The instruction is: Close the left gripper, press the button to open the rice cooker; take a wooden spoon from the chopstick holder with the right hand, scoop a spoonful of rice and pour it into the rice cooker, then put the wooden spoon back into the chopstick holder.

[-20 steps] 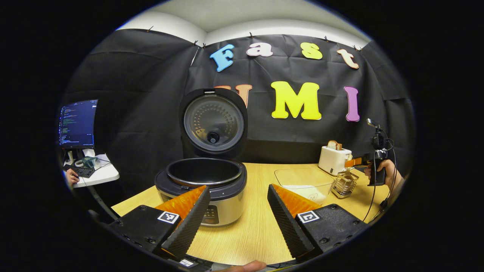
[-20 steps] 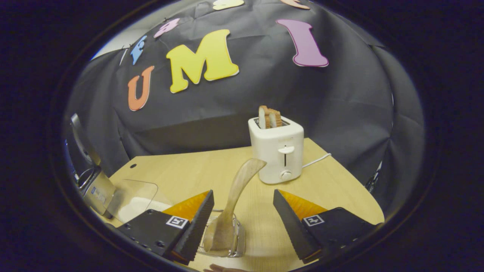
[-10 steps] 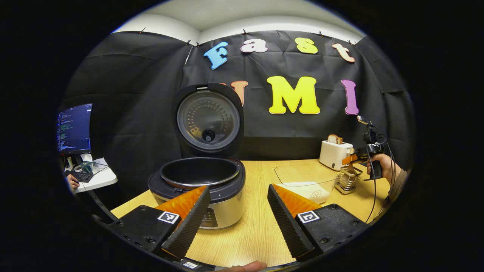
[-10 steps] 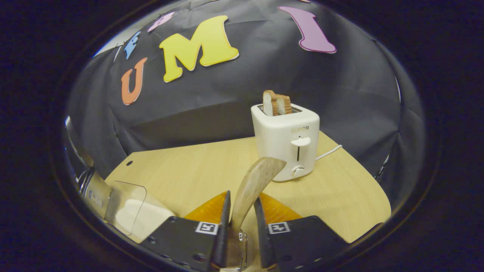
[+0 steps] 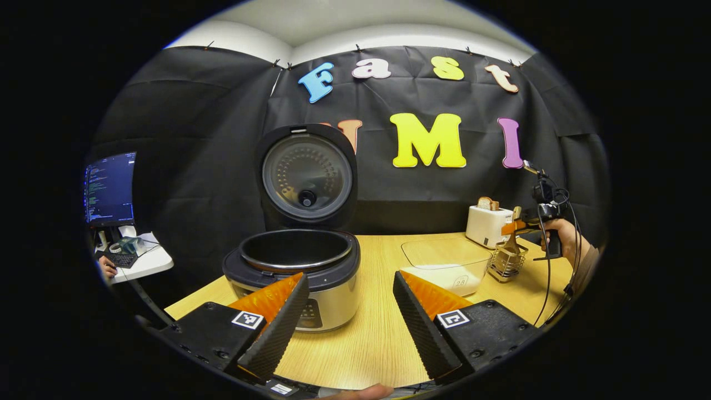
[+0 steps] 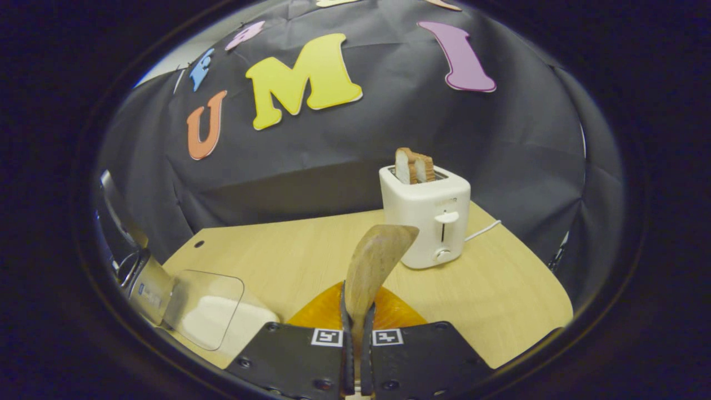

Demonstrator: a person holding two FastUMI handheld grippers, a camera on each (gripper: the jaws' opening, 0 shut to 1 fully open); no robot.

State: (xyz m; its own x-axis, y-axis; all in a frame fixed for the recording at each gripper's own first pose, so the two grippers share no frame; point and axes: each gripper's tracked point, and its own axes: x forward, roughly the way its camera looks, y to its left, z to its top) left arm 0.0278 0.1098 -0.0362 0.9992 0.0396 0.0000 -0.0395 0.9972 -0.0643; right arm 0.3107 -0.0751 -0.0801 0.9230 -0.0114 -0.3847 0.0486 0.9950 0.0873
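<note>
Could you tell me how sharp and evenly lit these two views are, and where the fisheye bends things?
Left gripper view: sharp, evenly lit; soft sheen on the rice cooker lid; the table edge curves. Right gripper view: the toaster is crisp, the wooden spoon in the right tongs slightly soft; the clear container smears at the rim.

Rice cooker (image 5: 294,272): black rim, silver body. Right of it, clear container (image 5: 447,266) of white rice, metal wire chopstick holder (image 5: 505,261), white toaster (image 6: 426,222). Brown wooden spoon (image 6: 375,266). Light woodgrain surface (image 5: 377,333).
</note>
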